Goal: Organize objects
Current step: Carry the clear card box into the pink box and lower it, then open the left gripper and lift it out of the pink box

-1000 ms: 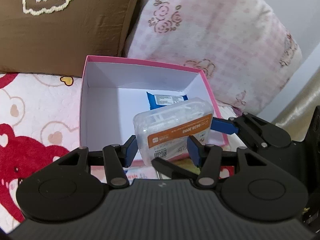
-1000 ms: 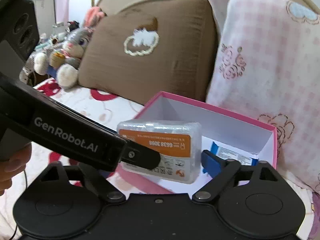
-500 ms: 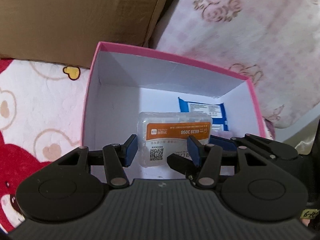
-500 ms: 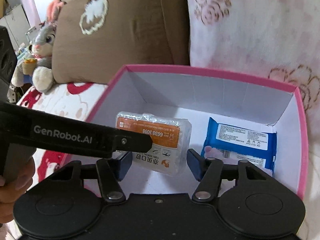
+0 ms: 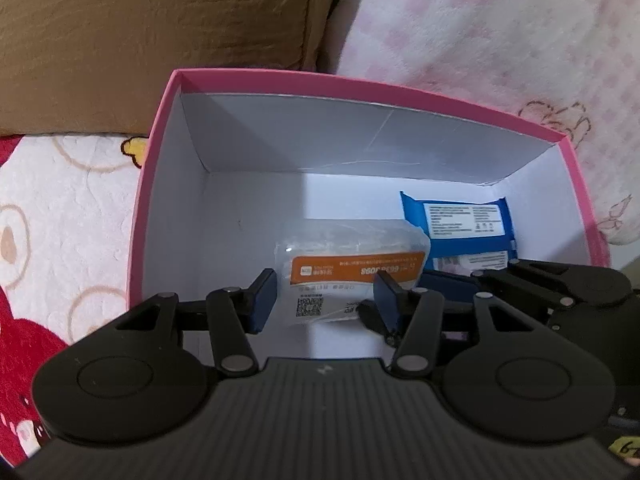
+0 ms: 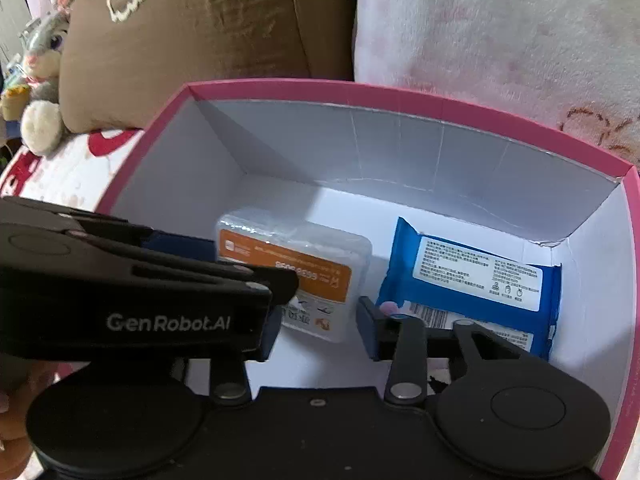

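A clear plastic pack with an orange label is down inside a pink box with white walls, next to a blue wipes pack lying on the box floor at the right. My left gripper and my right gripper both reach into the box, jaws on either side of the clear pack. The left pad stands slightly off the pack's left edge. Whether either still presses on the pack I cannot tell.
The box sits on a bear-print bedspread. A brown pillow and a pink checked pillow stand right behind it. A plush rabbit sits far left on the bed.
Both grippers have carried the clear pack from above the box's front edge down into the box, beside the blue wipes pack. The views have closed in on the box.
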`<move>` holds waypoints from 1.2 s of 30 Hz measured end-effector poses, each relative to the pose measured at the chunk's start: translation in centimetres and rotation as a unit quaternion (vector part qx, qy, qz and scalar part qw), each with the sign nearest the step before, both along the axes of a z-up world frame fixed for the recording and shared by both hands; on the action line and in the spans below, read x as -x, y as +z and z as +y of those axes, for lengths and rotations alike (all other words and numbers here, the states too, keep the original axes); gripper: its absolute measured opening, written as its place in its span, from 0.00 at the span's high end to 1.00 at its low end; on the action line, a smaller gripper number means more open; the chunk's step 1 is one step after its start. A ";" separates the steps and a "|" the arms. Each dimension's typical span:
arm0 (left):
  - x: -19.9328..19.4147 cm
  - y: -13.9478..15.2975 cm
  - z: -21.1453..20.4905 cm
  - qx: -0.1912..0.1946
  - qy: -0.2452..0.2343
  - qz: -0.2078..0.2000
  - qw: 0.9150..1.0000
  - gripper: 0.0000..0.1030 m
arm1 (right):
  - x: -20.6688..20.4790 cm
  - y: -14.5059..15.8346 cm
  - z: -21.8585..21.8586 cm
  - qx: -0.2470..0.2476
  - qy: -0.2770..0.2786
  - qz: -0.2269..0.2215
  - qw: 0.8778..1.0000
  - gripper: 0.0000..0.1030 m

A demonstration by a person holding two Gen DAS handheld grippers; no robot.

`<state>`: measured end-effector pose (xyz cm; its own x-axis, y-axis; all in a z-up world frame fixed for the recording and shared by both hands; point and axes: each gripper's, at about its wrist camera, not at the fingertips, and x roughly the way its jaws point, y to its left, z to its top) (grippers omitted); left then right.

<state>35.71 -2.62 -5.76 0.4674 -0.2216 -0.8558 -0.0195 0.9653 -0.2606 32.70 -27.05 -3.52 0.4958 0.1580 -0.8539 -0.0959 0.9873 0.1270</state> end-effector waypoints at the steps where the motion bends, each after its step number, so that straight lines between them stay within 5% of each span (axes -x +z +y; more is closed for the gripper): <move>1: -0.1 -0.2 0.0 0.001 0.001 0.001 1.000 0.53 | -0.1 -0.1 0.0 0.006 -0.002 0.004 1.000 0.63; 8: -0.7 -1.0 -0.3 -0.004 0.012 -0.014 1.000 0.60 | 0.0 0.1 0.1 0.031 -0.016 -0.016 0.999 0.71; 12: -1.0 -1.8 0.0 0.025 0.024 -0.006 0.999 0.61 | 0.9 0.6 0.4 0.050 -0.018 -0.035 0.998 0.71; 14: -0.9 -1.4 -0.1 0.004 0.027 -0.018 0.999 0.62 | 2.0 1.1 0.4 0.055 -0.015 -0.049 0.997 0.70; 25: 3.3 3.8 1.3 -0.002 -0.023 -0.035 0.999 0.60 | 8.9 5.9 -0.3 0.005 -0.032 -0.112 0.993 0.61; 36: 10.1 9.9 2.0 -0.028 -0.073 -0.039 0.996 0.55 | 15.3 11.2 2.8 0.022 -0.011 -0.134 0.991 0.50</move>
<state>25.64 -0.63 4.18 0.4999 -0.2451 -0.8307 0.1410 0.9694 -0.2012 17.42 -24.25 7.66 0.7086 0.1099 -0.6970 -0.0992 0.9935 0.0559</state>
